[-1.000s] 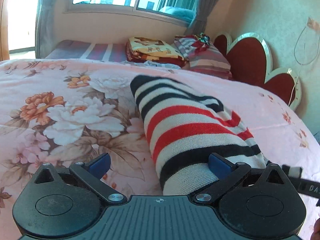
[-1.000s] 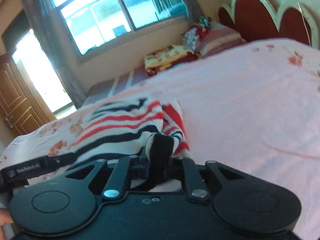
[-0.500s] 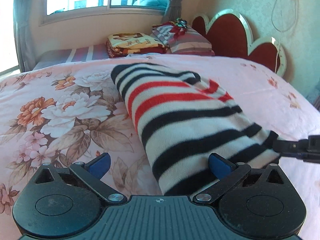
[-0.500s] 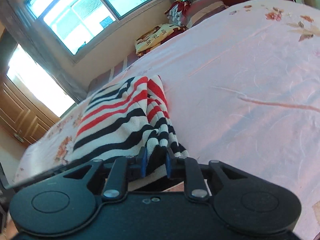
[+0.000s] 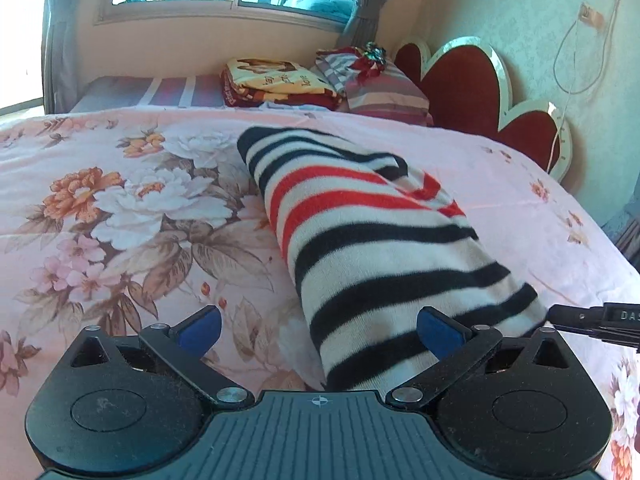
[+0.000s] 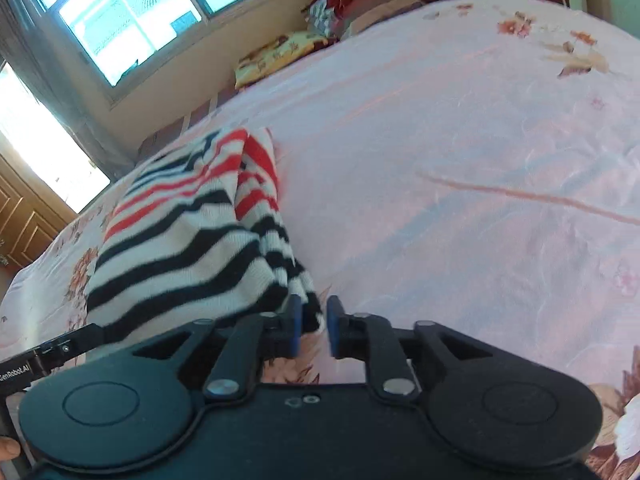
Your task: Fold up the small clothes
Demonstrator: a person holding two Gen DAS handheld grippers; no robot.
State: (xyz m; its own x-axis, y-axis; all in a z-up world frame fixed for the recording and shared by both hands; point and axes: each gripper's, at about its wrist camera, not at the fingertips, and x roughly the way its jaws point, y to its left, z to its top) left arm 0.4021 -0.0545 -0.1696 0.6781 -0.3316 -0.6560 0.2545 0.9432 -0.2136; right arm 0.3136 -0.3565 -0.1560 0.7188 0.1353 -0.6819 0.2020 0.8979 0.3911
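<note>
From the left wrist view, a fuzzy knit striped sweater (image 5: 372, 248) in white, black and red lies folded into a thick oblong on the smooth pink floral bedspread (image 5: 120, 208). The left gripper (image 5: 318, 326) is spread wide, blue pads gripping nothing. From the right wrist view, the sweater's ribbed corner reaches between the right gripper (image 6: 311, 324) pads, which stand slightly parted, released. A black bar (image 6: 36, 360) reads "GenRobot.AI".
</note>
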